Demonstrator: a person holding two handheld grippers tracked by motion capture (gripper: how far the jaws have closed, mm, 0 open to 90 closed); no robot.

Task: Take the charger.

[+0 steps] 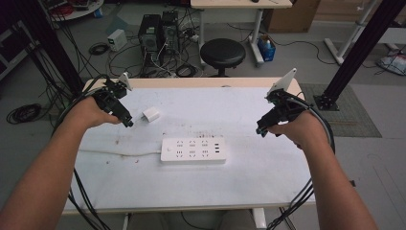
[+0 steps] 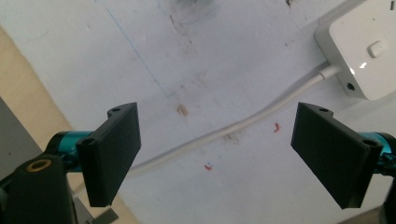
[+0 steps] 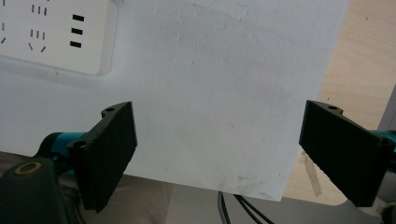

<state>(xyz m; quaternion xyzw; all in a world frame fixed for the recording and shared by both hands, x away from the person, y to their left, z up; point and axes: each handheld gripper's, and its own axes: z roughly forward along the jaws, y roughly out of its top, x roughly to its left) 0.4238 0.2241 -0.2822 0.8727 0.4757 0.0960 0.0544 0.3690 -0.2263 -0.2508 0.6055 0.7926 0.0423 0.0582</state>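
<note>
You are hovering your left gripper (image 1: 128,121) just beside the white charger (image 1: 151,115) on the bench (image 1: 249,172), well behind the power strip (image 1: 193,150). Be closing on its flat sides squarely, prongs free. Both your left and right gripper (image 1: 261,130) are holding their fingers (image 2: 112,151) wide apart, gripping and touching nothing.
</note>
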